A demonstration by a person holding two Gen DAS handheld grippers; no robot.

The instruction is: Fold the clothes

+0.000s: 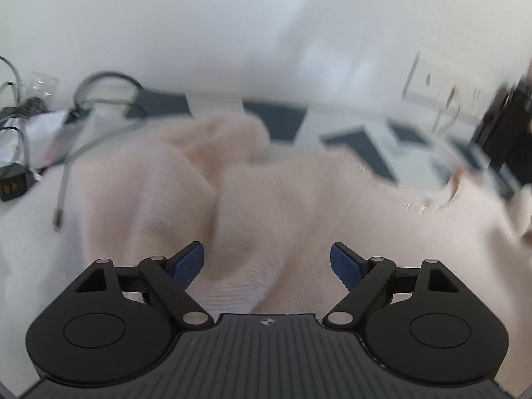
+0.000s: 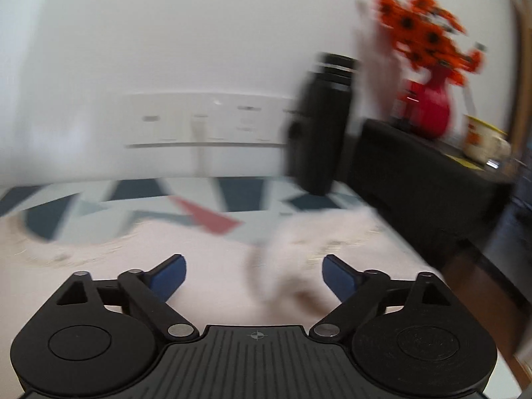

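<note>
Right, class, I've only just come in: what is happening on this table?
A person is working with two handheld grippers over a pale pink knitted garment that lies rumpled on a patterned tablecloth. Both the left gripper and the right gripper are open and hold nothing. The garment is still bunched, not folded. Cables lie to one side; a black bottle and a red vase of orange flowers stand behind. Both views are motion-blurred.
</note>
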